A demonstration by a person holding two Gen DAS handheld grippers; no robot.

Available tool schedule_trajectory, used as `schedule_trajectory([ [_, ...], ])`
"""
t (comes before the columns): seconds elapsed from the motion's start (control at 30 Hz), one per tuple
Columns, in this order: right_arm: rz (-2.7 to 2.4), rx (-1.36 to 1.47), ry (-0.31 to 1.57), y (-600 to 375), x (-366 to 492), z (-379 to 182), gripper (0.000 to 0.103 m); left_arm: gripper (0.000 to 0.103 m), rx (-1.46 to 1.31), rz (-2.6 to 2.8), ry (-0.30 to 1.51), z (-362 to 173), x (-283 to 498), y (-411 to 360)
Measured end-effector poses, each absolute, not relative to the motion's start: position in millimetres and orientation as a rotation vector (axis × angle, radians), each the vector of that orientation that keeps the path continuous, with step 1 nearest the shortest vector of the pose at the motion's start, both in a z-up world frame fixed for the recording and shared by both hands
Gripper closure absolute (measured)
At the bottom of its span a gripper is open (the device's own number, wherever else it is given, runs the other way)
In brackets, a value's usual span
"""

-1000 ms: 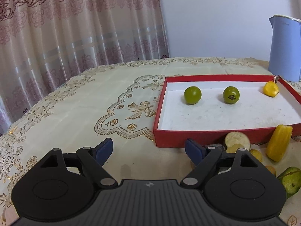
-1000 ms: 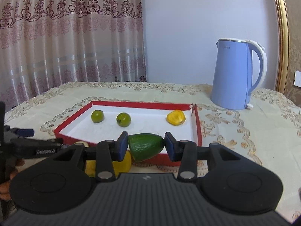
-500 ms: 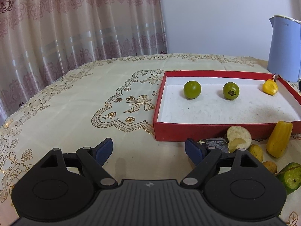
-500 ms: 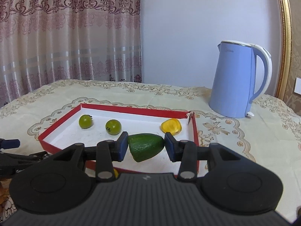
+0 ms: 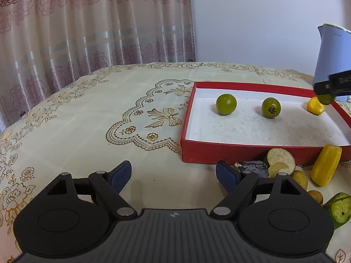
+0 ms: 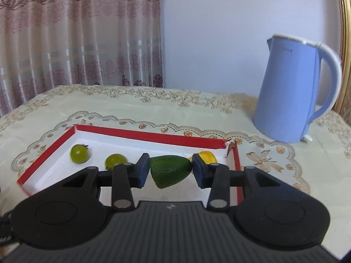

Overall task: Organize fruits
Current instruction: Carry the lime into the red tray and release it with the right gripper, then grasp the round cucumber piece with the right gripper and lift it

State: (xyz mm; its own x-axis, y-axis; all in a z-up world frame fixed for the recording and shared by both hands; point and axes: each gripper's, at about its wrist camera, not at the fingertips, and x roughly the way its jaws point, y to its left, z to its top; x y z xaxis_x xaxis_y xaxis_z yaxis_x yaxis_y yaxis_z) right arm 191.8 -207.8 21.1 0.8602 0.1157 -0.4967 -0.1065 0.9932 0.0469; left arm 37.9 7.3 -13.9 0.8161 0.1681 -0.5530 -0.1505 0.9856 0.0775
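My right gripper (image 6: 169, 171) is shut on a dark green avocado piece (image 6: 170, 171) and hovers over the right half of the red tray (image 6: 151, 134). Inside the tray lie two green round fruits (image 6: 79, 153) (image 6: 115, 161) and a yellow fruit (image 6: 207, 156), partly hidden behind the right pad. In the left wrist view the same tray (image 5: 241, 151) holds the green fruits (image 5: 226, 104) (image 5: 271, 107) and the yellow fruit (image 5: 315, 107). The right gripper (image 5: 329, 85) shows at its far right with the avocado piece (image 5: 325, 99). My left gripper (image 5: 174, 173) stands open above the tablecloth, nothing between its pads.
Loose fruit lies in front of the tray: a cut pale slice (image 5: 280, 160), a yellow piece (image 5: 326, 167), a green cut fruit (image 5: 340, 208), small brownish fruits (image 5: 301, 178) and a dark object (image 5: 252, 167). A blue kettle (image 6: 291, 92) stands behind the tray's right corner. Curtains hang beyond the table.
My right gripper has carried the avocado piece forward from before the tray's front wall to over its inside. The left gripper has barely moved and stays open.
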Motion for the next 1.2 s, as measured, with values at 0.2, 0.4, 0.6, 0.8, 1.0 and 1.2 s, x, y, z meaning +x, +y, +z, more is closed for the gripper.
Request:
schedule_trajectory([
  [0.2, 0.093, 0.023, 0.572, -202.8, 222.3, 12.9, 0.063, 0.018, 0.003, 0.157, 0.611, -16.2, 39.9, 10.6],
  [0.4, 0.054, 0.030, 0.602, -200.4, 239.2, 6.3, 0.049, 0.018, 0.020, 0.170, 0.602, -16.0, 38.7, 7.6],
  [0.6, 0.059, 0.045, 0.540, -207.3, 202.4, 17.5, 0.025, 0.018, -0.032, 0.156, 0.617, -15.7, 40.5, 16.5],
  [0.8, 0.089, 0.049, 0.442, -215.9, 121.4, 30.6, 0.004, 0.018, -0.051, 0.136, 0.609, -14.9, 39.5, 19.2],
  [1.0, 0.183, 0.042, 0.383, -206.5, 46.7, 19.0, 0.007, 0.018, -0.107, 0.133, 0.616, -14.7, 40.2, 27.5],
  [1.2, 0.264, -0.093, 0.439, -182.2, 21.5, -2.2, 0.028, 0.018, -0.133, 0.122, 0.608, -13.6, 38.9, 32.0],
])
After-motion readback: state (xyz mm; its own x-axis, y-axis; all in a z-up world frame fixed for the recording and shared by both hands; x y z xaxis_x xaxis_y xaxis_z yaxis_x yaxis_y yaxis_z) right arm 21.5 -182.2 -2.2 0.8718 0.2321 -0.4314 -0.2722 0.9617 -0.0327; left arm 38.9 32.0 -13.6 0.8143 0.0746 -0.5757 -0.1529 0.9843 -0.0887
